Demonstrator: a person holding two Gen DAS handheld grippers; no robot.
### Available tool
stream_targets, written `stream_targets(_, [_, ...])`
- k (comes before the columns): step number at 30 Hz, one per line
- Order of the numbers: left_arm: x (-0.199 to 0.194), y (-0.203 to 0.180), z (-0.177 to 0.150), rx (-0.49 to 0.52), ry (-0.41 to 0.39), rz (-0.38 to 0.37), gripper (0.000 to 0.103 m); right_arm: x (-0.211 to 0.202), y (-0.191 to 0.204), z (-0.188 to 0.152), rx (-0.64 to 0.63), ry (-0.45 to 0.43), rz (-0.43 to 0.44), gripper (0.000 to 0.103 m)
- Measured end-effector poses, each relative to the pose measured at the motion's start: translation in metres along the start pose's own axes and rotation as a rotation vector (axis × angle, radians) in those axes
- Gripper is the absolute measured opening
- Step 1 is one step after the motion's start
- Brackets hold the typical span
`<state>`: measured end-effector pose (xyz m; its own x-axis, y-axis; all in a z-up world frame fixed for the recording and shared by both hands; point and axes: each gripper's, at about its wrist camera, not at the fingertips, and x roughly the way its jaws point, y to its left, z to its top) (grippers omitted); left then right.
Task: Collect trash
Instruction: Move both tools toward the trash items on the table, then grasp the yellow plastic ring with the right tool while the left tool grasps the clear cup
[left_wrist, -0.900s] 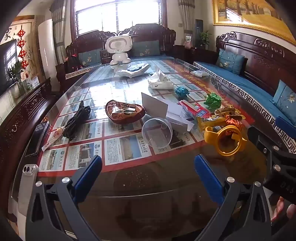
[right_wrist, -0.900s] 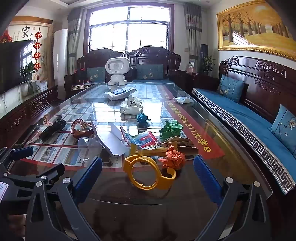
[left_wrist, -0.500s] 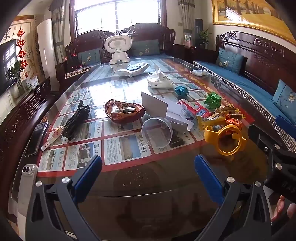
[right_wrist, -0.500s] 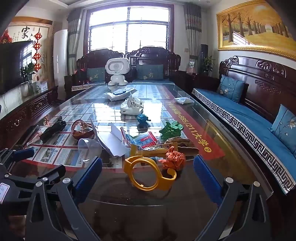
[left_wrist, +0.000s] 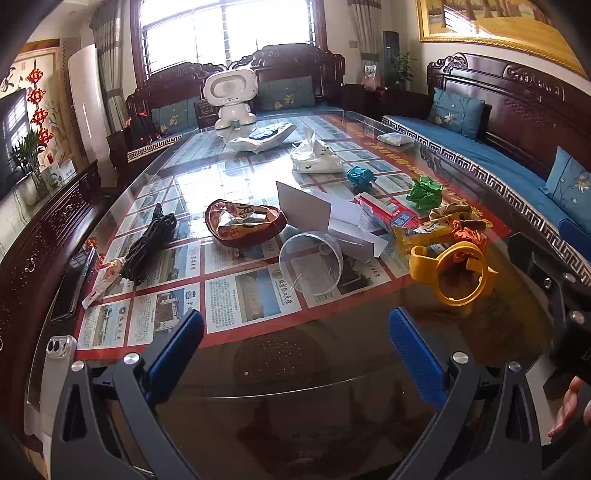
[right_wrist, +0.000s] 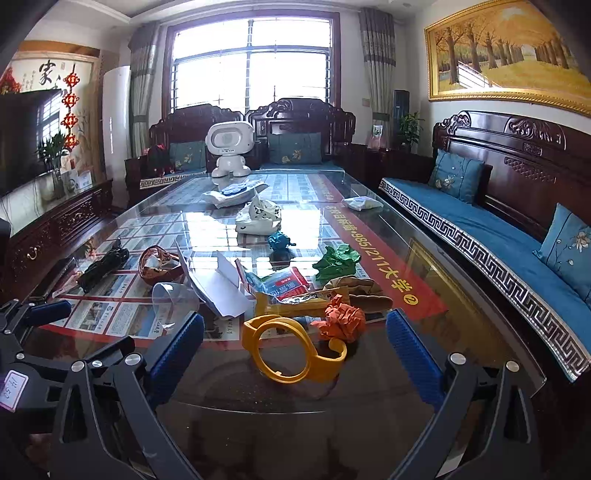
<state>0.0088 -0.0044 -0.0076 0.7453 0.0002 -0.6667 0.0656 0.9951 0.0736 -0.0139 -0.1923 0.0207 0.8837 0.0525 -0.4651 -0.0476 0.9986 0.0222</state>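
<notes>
Trash lies on the glass table: a clear plastic cup (left_wrist: 310, 260) on its side, folded white paper (left_wrist: 332, 221), a yellow plastic ring (left_wrist: 452, 271), an orange crumpled wad (right_wrist: 341, 317), a green wad (left_wrist: 424, 192), a teal wad (left_wrist: 360, 176), a yellow wrapper (right_wrist: 306, 301) and a red packet (left_wrist: 388, 212). My left gripper (left_wrist: 295, 354) is open and empty, near the table's front edge, short of the cup. My right gripper (right_wrist: 295, 350) is open and empty, just short of the yellow ring (right_wrist: 291, 350).
A red-brown bowl (left_wrist: 245, 221), a black cable bundle (left_wrist: 147, 240), a small tube (left_wrist: 101, 277) and a phone (left_wrist: 59, 349) lie at left. A white robot figure (left_wrist: 231, 98), a tissue pack (left_wrist: 314, 158) and wrapped packets stand farther back. Wooden sofas surround the table.
Both views have shifted very slightly; the grippers stay open and nothing on the table has moved.
</notes>
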Motion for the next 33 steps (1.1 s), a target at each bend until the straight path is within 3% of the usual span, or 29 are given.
stream_targets(4, [0.009,0.002,0.002,0.001,-0.015,-0.017,0.099,0.008,-0.008,0.0,0.012,0.023,-0.017,0.095])
stream_targets(7, [0.013,0.005,0.007,-0.018,-0.045,-0.096,0.1,0.017,-0.011,-0.002,0.002,0.048,-0.018,0.095])
stream_targets(18, [0.041,0.008,0.015,-0.089,-0.015,-0.301,0.1,0.055,-0.008,-0.013,-0.067,0.116,-0.051,0.095])
stream_targets(20, [0.045,0.009,0.016,-0.096,-0.011,-0.299,0.099,0.058,-0.007,-0.013,-0.088,0.121,-0.057,0.093])
stream_targets(24, [0.051,0.008,0.019,-0.088,-0.002,-0.293,0.099,0.067,-0.004,-0.012,-0.135,0.15,-0.063,0.078])
stream_targets(33, [0.069,0.004,0.022,-0.098,0.048,-0.33,0.099,0.079,0.002,-0.013,-0.239,0.167,-0.112,0.078])
